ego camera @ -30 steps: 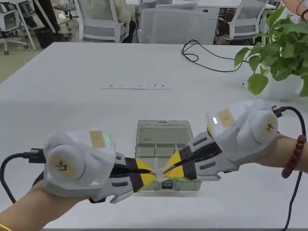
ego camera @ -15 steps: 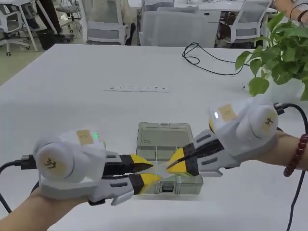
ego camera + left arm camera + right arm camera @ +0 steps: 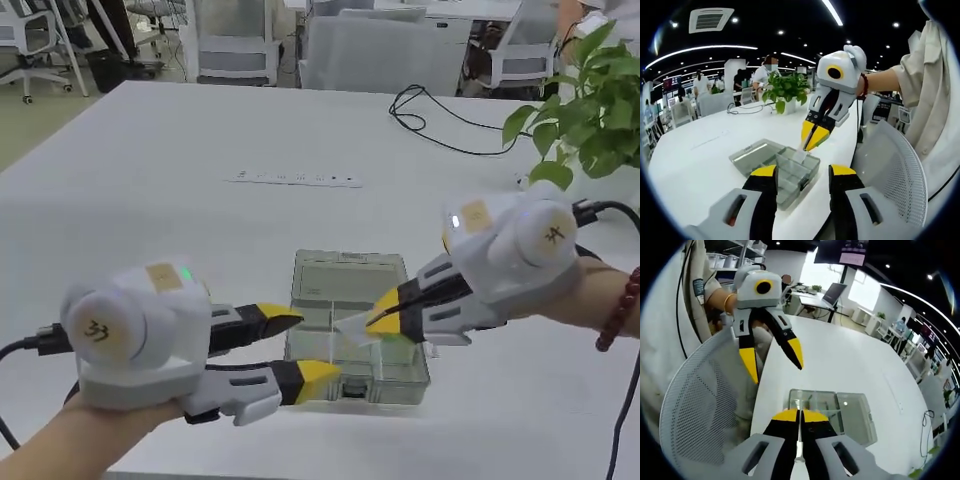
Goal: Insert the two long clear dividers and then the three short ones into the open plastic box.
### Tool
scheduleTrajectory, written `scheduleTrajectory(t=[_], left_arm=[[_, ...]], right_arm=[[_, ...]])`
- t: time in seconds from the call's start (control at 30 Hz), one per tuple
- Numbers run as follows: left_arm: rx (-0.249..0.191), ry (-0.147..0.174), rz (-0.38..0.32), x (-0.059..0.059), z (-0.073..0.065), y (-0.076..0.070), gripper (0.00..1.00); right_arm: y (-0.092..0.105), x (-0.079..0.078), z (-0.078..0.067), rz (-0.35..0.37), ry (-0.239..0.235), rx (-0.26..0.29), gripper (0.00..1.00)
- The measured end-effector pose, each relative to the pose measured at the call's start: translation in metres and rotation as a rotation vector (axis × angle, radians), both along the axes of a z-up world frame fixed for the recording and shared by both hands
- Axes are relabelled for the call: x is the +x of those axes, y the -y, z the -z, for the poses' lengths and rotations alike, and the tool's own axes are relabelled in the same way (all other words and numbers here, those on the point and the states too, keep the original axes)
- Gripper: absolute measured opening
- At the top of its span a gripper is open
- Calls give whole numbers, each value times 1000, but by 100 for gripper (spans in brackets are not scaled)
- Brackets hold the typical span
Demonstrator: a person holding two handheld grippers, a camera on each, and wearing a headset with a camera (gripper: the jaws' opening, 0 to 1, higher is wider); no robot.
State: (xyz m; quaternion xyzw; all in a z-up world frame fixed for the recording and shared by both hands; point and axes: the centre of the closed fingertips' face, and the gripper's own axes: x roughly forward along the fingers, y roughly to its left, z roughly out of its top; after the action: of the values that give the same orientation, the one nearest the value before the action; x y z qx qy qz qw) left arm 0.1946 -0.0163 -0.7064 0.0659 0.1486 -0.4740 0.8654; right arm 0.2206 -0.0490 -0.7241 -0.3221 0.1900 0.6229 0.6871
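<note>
Your left claw (image 3: 315,345) hangs spread, holding nothing, opposite your right claw (image 3: 378,318). Beneath them the white bench (image 3: 170,200) carries the open plastic box (image 3: 400,372), its lid laid flat behind it and partitions standing inside. A clear divider (image 3: 352,327) is pinched between the right claw's pressed-together jaws, tilted just above the box's compartments.

Head view looks forward and down over the table (image 3: 140,170). Left gripper view closely faces the right tool (image 3: 810,143), right gripper view the left tool (image 3: 776,371); all 3 share the box (image 3: 350,280).
</note>
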Motion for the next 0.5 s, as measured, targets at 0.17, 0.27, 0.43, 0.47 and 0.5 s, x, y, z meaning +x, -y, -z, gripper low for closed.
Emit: scheduleTrajectory(t=[0.17, 0.27, 0.43, 0.47, 0.5], left_arm=[[-11, -5, -28, 4, 1, -3, 47], [1, -16, -37, 5, 6, -4, 48], [5, -21, -58, 7, 9, -6, 55], [1, -23, -62, 8, 9, -6, 56], [-2, -25, -68, 9, 9, -6, 58]], right_arm=[[4, 11, 8, 35, 0, -33, 2], [6, 18, 12, 60, -4, -52, 2], [8, 26, 17, 80, -12, -60, 2], [9, 28, 18, 85, -8, -66, 2], [9, 29, 19, 89, -8, -67, 2]])
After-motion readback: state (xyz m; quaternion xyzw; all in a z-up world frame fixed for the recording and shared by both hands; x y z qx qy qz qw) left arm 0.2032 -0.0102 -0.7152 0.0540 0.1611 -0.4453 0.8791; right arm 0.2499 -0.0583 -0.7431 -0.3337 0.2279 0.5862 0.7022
